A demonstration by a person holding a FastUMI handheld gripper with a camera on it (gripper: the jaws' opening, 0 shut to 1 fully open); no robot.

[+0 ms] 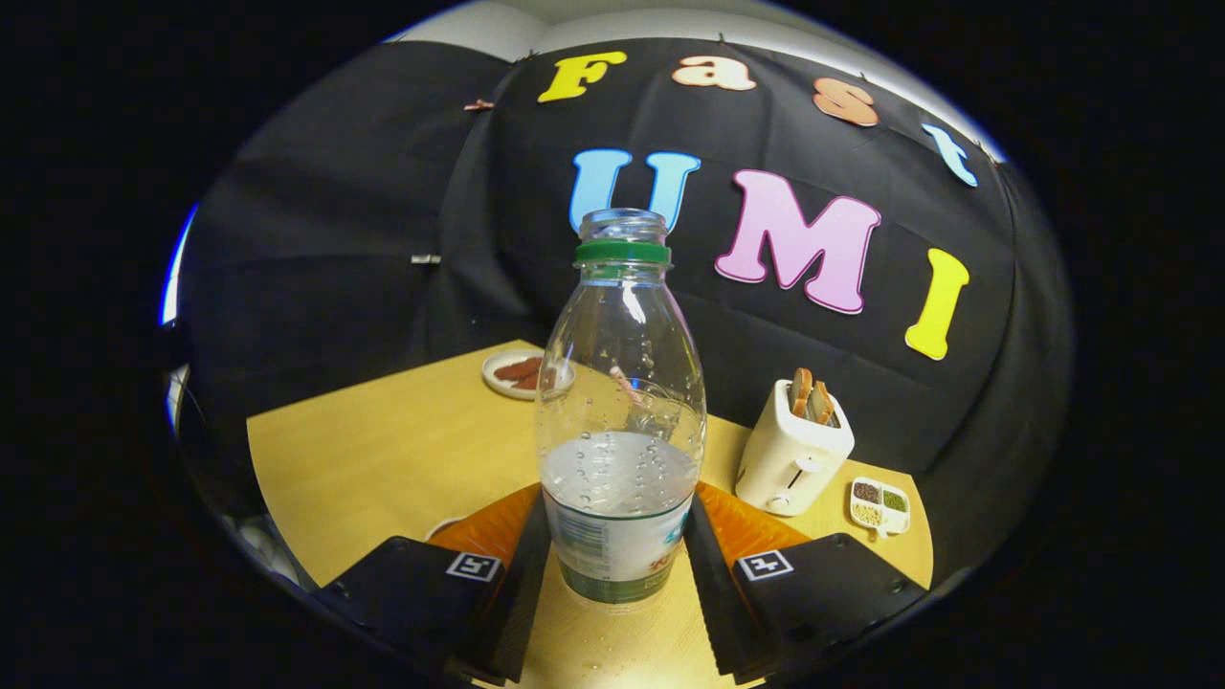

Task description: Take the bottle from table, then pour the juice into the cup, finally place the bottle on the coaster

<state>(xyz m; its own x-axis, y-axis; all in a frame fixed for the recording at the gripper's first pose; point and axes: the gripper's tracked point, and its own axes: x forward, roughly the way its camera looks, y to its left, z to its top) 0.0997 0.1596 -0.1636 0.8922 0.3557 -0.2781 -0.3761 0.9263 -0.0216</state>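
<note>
- Well beyond my fingers, a cream two-slot toaster (794, 457) stands on the pale wooden table (383, 450) with slices of toast sticking up out of its slots.
- Just beside the toaster, nearer the table's edge, sits a small white divided dish (879, 505) holding three little portions of seeds or grains, one dark, one green, one pale.
- At the far side of the table, partly behind the bottle, a round white plate (514, 371) carries some reddish-brown pieces; I cannot tell what they are.
- A small curve of something white (442, 525) peeks out beside my left-hand finger; too little of it shows to say what it is.
- The clear plastic bottle with a green neck ring (620, 411) stands upright on the table between my fingers. It has no cap, droplets cling to its inner wall, and clear liquid fills roughly its lower part, down behind the white and green label.
- My gripper (617, 555) is level with the tabletop, pointing straight at the bottle, with a finger on each side of the labelled base. Both inner faces sit right against the label, so I read it as pinching the bottle.
</note>
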